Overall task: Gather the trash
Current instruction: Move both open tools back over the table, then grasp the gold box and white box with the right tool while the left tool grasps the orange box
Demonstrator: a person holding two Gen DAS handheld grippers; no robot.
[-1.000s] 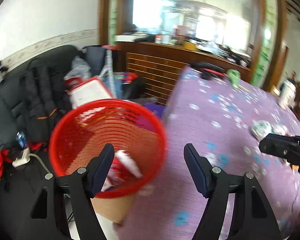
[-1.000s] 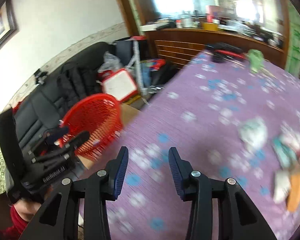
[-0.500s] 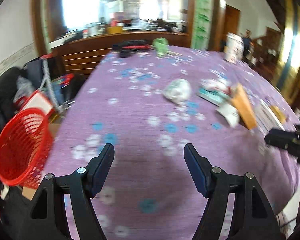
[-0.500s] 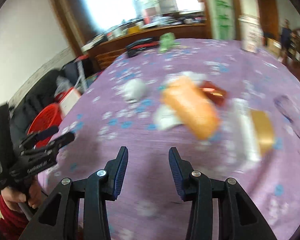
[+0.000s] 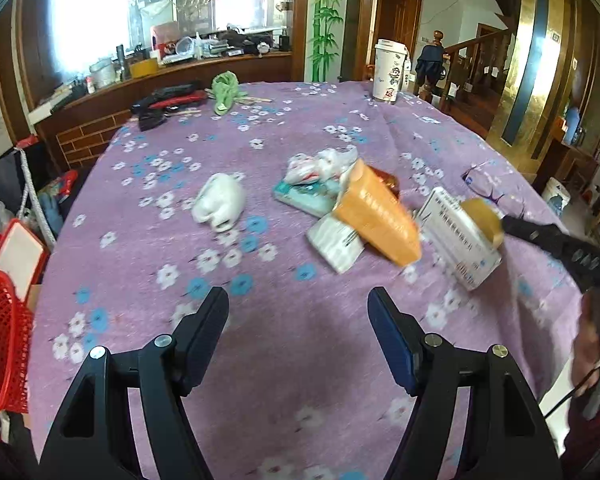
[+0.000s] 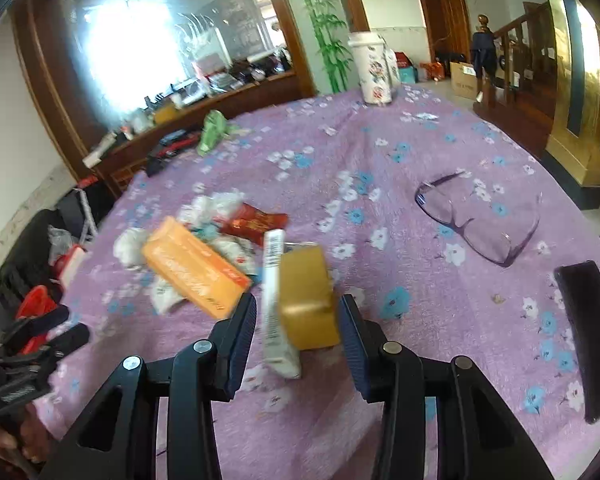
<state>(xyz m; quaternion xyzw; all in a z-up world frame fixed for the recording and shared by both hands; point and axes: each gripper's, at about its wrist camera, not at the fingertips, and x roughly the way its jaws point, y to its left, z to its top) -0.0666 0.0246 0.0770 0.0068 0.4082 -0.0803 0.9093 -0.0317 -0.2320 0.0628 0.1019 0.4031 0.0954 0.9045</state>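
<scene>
Red basket (image 5: 2, 340): stood off the table's left edge.
Left gripper (image 5: 298, 312): jaws stood wide apart over bare purple floral cloth (image 5: 300, 360), holding nothing.
Trash pile (image 5: 340, 204): lay mid-table; white wad (image 5: 220, 202), orange carton (image 5: 380, 220) and white box (image 5: 458, 240), print too blurred to read.
Right gripper (image 6: 298, 316): jaws partly open, flanking a mustard-yellow box (image 6: 306, 300); contact unclear.
Paper cup (image 5: 388, 70): far edge, cartoon stickers, no legible words.
</scene>
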